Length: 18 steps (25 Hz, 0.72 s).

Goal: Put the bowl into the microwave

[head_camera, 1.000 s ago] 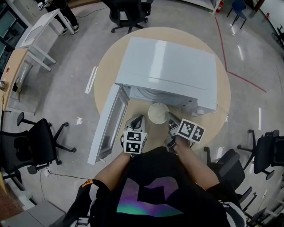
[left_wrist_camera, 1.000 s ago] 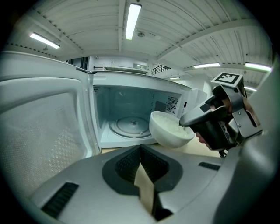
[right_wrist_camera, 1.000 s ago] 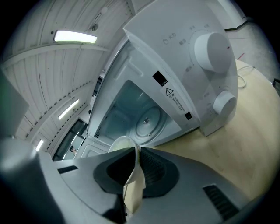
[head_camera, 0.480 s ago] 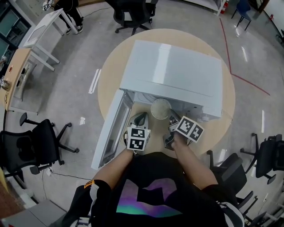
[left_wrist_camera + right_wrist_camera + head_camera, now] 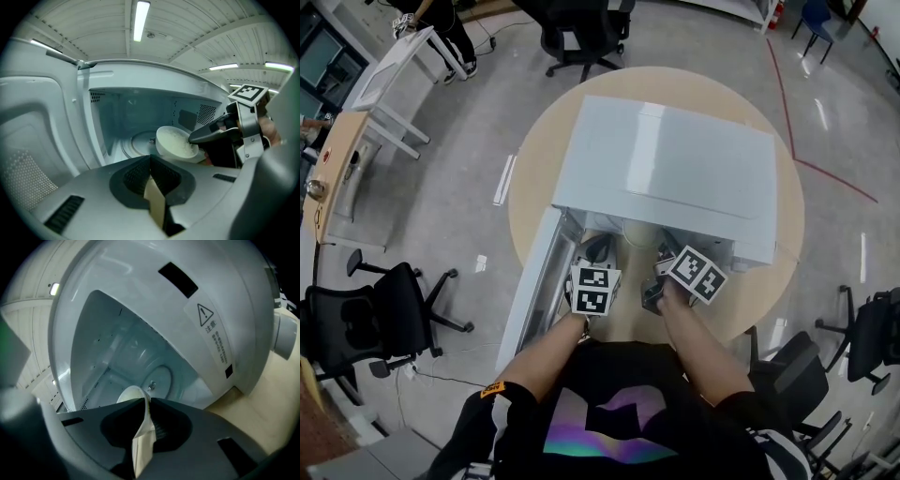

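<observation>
A round tan table (image 5: 542, 131), a white microwave (image 5: 666, 169) on top, its door (image 5: 532, 292) open leftward.

Head view steeply above microwave (image 5: 666, 169), both gripper views close, facing its cavity

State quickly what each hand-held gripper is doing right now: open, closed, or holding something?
Left hand-held gripper: closed, holding nothing.
Right hand-held gripper: closed on the rim of the bowl.
</observation>
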Each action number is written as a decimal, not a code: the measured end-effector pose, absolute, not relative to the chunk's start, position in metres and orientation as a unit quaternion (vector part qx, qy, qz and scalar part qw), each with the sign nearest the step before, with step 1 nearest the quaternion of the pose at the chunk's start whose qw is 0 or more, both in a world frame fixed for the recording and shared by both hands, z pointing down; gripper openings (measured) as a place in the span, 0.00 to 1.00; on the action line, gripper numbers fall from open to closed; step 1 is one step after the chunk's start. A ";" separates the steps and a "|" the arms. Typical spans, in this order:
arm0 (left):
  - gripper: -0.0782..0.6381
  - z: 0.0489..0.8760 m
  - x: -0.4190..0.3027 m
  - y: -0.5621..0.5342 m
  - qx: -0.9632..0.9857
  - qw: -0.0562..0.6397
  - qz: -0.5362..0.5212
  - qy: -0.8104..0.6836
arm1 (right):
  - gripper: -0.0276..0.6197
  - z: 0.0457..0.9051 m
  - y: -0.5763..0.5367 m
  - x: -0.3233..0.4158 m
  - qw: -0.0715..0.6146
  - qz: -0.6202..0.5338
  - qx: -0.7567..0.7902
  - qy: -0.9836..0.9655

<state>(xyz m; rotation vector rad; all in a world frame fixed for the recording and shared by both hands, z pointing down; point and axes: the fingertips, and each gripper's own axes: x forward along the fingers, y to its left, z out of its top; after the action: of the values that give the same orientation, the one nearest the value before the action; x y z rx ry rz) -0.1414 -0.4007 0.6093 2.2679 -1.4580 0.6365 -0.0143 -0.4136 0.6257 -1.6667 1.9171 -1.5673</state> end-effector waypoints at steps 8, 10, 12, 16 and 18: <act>0.17 0.604 -0.137 -0.424 0.807 0.174 0.225 -0.517 | 0.12 0.634 -0.435 -0.018 0.090 -0.505 -0.577 0.636; 0.17 0.605 -0.136 -0.429 0.808 0.173 0.227 -0.516 | 0.12 0.636 -0.439 -0.017 0.089 -0.497 -0.584 0.635; 0.17 0.607 -0.136 -0.433 0.807 0.174 0.228 -0.517 | 0.12 0.638 -0.442 -0.018 0.084 -0.487 -0.592 0.637; 0.17 0.609 -0.137 -0.442 0.807 0.171 0.228 -0.517 | 0.12 0.643 -0.451 -0.017 0.084 -0.477 -0.602 0.635; 0.17 0.612 -0.137 -0.443 0.806 0.175 0.232 -0.516 | 0.12 0.644 -0.456 -0.016 0.087 -0.473 -0.604 0.635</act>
<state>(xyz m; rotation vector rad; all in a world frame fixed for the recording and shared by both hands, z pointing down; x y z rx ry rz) -0.1375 -0.4433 0.6116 2.2826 -1.4634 0.6572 -0.0163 -0.4562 0.6440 -1.8006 1.8928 -1.4076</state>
